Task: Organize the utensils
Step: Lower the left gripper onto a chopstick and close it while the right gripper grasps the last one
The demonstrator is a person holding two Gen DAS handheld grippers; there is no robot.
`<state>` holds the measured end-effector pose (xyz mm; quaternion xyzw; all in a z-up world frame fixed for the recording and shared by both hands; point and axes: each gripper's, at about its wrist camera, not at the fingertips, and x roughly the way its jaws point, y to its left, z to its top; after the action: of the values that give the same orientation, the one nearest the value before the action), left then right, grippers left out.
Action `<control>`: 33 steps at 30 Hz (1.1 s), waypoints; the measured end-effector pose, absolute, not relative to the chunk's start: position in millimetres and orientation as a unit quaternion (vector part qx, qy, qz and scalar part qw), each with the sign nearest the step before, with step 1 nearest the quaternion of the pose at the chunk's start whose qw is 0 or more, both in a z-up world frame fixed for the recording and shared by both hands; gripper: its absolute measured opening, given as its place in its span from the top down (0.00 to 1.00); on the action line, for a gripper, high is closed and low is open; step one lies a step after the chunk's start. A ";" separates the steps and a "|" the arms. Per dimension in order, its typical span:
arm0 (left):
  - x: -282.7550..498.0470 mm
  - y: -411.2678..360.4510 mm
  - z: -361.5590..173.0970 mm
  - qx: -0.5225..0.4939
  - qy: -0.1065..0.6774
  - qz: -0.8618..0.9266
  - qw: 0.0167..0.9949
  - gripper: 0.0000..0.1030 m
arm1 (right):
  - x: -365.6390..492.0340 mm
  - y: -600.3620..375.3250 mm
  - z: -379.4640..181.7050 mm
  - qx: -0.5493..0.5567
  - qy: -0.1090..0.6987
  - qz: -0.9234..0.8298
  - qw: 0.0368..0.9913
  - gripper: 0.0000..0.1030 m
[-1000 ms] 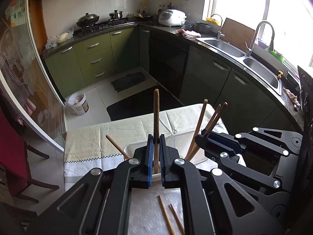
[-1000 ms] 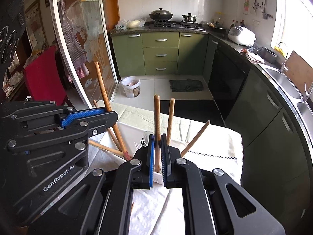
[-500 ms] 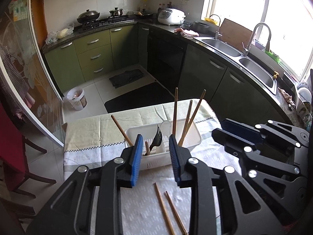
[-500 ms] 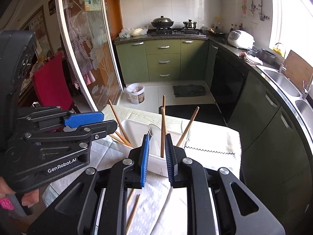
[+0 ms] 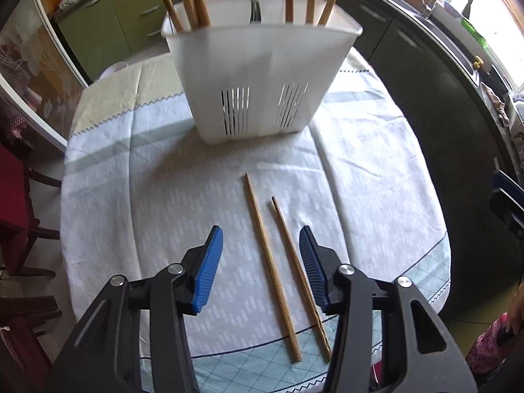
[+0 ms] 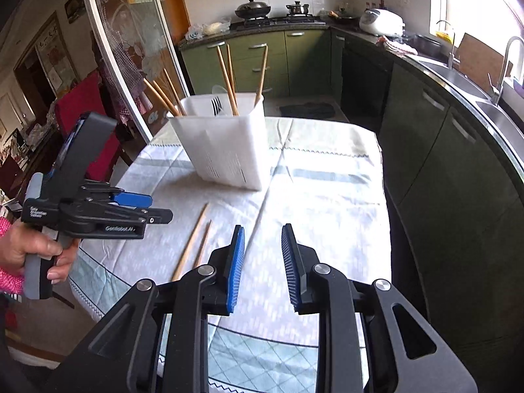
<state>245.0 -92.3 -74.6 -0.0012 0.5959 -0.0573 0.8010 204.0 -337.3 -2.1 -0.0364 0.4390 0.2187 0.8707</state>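
Left tool (image 5: 258, 258) pitched steeply down over the counter (image 5: 163, 203), jaws just opened, empty, straddling two loose chopsticks (image 5: 271, 268) without touching them. Right tool (image 6: 262, 262) angled down more shallowly, jaws also just opened, nothing between. White utensil caddy (image 5: 262, 75) upright beyond, holding chopsticks and forks

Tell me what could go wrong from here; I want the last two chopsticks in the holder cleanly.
The two chopsticks lie close together, so the open left gripper might catch both, or nudge one toward the table edge. The white holder is already crowded with upright chopsticks, which could block insertion.
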 end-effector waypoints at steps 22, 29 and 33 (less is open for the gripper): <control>264.9 -108.9 -154.9 0.010 0.655 -0.014 0.755 0.89 | 200.3 -367.2 -43.4 -0.014 0.478 0.211 0.853 0.76; 248.0 -73.7 -157.7 0.003 0.657 -0.014 0.754 0.91 | 211.8 -305.3 -74.0 -0.043 0.526 0.254 0.811 0.74; 235.8 -42.5 -159.0 -0.006 0.661 -0.004 0.750 0.91 | 225.9 -254.8 -104.3 -0.065 0.568 0.275 0.773 0.74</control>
<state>235.8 -42.5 -159.0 -0.0063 0.6610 -0.0040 0.7504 225.9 -254.8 -104.3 -0.0653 0.5677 0.2745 0.7733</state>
